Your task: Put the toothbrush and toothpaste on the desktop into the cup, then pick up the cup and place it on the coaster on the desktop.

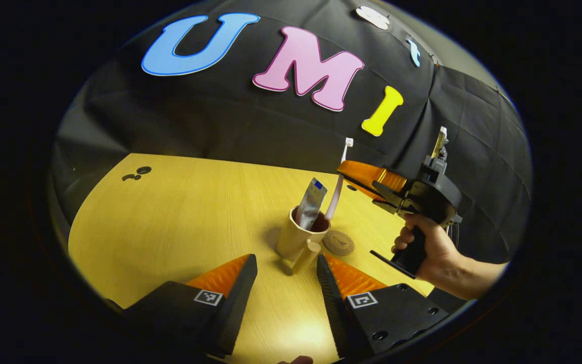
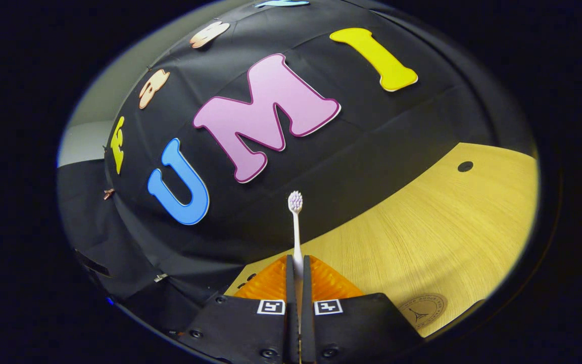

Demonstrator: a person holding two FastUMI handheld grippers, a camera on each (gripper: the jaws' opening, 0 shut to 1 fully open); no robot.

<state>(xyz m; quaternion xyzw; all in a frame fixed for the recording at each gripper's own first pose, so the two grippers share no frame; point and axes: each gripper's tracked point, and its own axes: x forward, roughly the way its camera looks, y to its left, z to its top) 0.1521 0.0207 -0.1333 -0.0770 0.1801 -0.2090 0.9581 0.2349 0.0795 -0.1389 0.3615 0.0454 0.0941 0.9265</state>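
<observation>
Just beside the cup (image 1: 298, 237), coaster (image 1: 338, 243); toothpaste (image 1: 312, 202) inside.

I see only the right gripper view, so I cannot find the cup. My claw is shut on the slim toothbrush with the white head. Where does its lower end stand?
Observer: In the left gripper view, the pale pink toothbrush in your right claw reaches down to the rim of the beige handled cup.
Operator: Is the toothpaste inside?
Observer: Yes, the grey-and-blue toothpaste tube leans inside the cup.
Operator: And the left claw?
Observer: The left claw is open, with the cup's handle between its fingers.
</observation>
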